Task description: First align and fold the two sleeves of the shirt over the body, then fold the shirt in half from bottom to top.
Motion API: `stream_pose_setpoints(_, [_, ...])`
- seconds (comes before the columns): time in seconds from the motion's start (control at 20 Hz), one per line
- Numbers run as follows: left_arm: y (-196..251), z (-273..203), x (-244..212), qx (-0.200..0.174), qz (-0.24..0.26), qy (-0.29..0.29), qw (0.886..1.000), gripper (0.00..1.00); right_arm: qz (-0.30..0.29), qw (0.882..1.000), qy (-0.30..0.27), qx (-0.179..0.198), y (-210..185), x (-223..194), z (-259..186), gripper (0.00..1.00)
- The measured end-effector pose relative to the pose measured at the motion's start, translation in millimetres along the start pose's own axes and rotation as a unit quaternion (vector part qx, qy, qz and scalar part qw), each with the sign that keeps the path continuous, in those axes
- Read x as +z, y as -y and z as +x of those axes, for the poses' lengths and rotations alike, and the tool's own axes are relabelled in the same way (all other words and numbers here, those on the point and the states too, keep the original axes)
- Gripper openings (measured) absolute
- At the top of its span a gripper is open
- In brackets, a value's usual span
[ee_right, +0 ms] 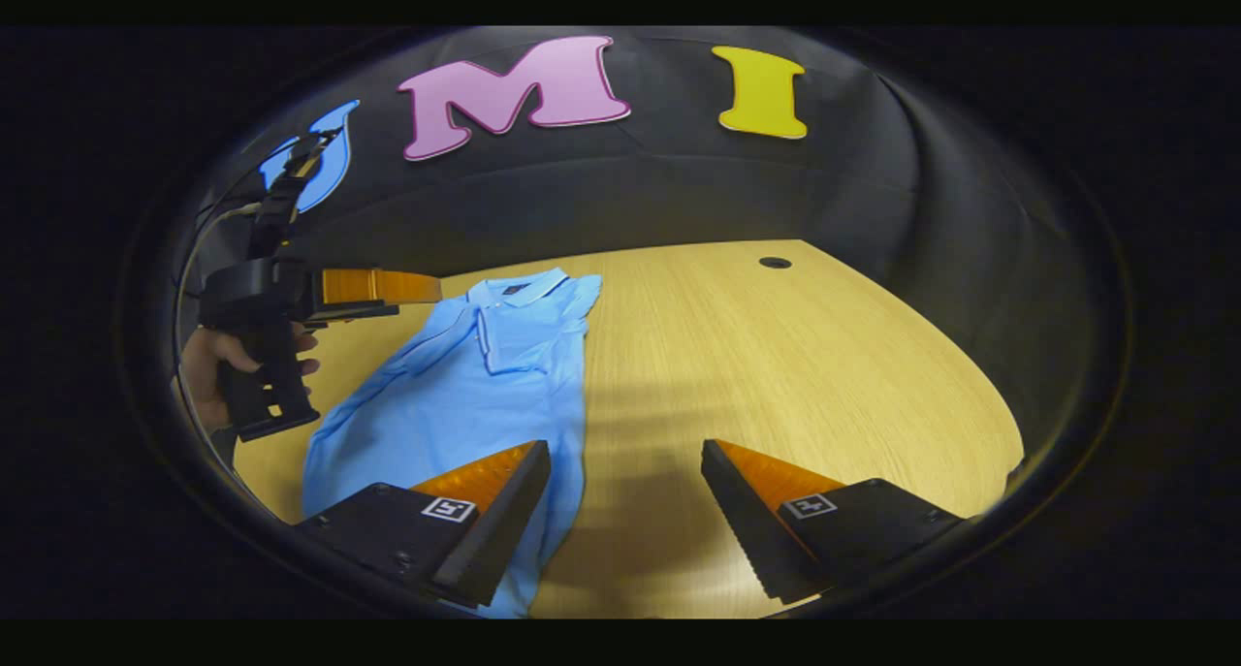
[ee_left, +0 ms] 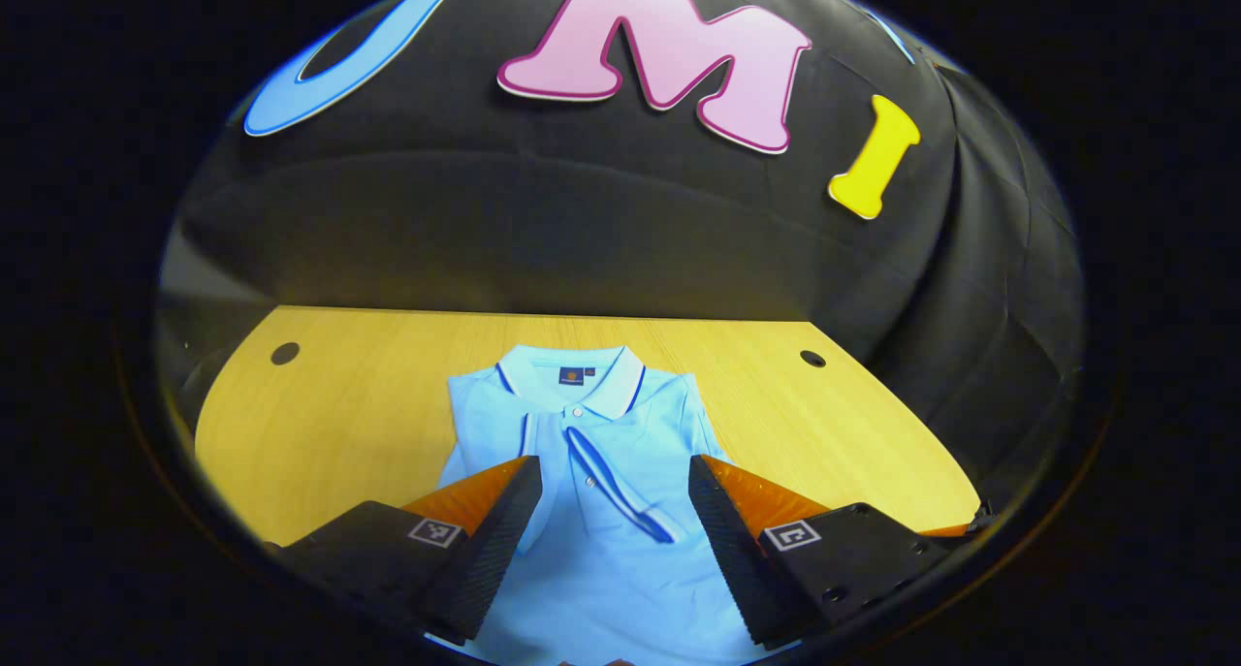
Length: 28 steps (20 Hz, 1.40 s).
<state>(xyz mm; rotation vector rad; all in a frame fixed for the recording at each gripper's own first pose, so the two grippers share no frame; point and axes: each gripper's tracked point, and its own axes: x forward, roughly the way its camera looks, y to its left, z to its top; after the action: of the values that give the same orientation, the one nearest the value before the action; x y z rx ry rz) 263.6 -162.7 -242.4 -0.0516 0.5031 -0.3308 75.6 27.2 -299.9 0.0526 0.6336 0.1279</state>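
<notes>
A light blue polo shirt [ee_left: 591,472] lies flat on the wooden table [ee_right: 776,356], collar far, sleeves seemingly folded. Left gripper [ee_left: 616,511] hovers wide above its body; right gripper [ee_right: 625,501], wide, straddles its edge.

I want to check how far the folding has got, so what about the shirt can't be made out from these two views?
- Shirt hem: in the left gripper view, cut off by the lower edge and flanked by the open left gripper.
- Shirt's near corner: in the right gripper view, covered by a finger of the open right gripper.
- Collar tag: too small to read.
- Hand on the far gripper: partly behind its handle.
</notes>
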Motion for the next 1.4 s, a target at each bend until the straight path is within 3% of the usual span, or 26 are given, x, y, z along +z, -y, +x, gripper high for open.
stream_pose_setpoints(0.3, [-41.4, -113.6, -63.4, 0.044, 0.0, -0.011, 0.999, 0.97, -0.007, 0.999, -0.026, 0.017, -36.9, -42.5, -43.7, 0.98])
stream_pose_setpoints(0.6, [-75.7, -197.3, -160.5, 0.089, -0.014, -0.077, 0.993, 0.97, -0.031, 0.997, -0.062, 0.014, -54.4, -93.9, -76.5, 0.99])
stream_pose_setpoints(1.0, [-66.4, -227.1, -253.7, 0.108, -0.006, -0.155, 0.982, 0.98, -0.05, 0.995, -0.09, -0.001, -60.7, -139.6, -84.8, 0.99])
stream_pose_setpoints(1.05, [-69.1, -229.3, -260.9, 0.119, 0.004, -0.161, 0.98, 0.98, -0.059, 0.994, -0.096, -0.004, -60.6, -144.2, -84.6, 0.93])
stream_pose_setpoints(1.1, [-68.3, -228.3, -257.8, 0.119, 0.012, -0.154, 0.981, 0.98, -0.065, 0.994, -0.091, -0.005, -61.3, -142.1, -85.2, 0.99])
stream_pose_setpoints(1.2, [-63.3, -227.4, -257.7, 0.118, 0.012, -0.158, 0.98, 0.93, -0.065, 0.994, -0.09, -0.005, -63.0, -142.2, -84.7, 0.99])
stream_pose_setpoints(1.25, [-61.0, -225.4, -258.6, 0.115, 0.011, -0.162, 0.98, 0.86, -0.063, 0.994, -0.092, -0.004, -64.2, -143.3, -83.7, 0.97])
stream_pose_setpoints(1.3, [-60.3, -223.8, -257.5, 0.116, 0.013, -0.161, 0.98, 0.84, -0.062, 0.994, -0.092, -0.004, -63.8, -142.5, -82.9, 0.95])
stream_pose_setpoints(1.35, [-58.4, -221.9, -258.9, 0.113, 0.01, -0.166, 0.98, 0.77, -0.06, 0.994, -0.096, -0.003, -65.5, -142.6, -81.9, 0.87])
stream_pose_setpoints(1.4, [-55.6, -220.0, -257.2, 0.111, 0.01, -0.166, 0.98, 0.77, -0.059, 0.993, -0.098, -0.002, -66.5, -141.6, -81.7, 0.8])
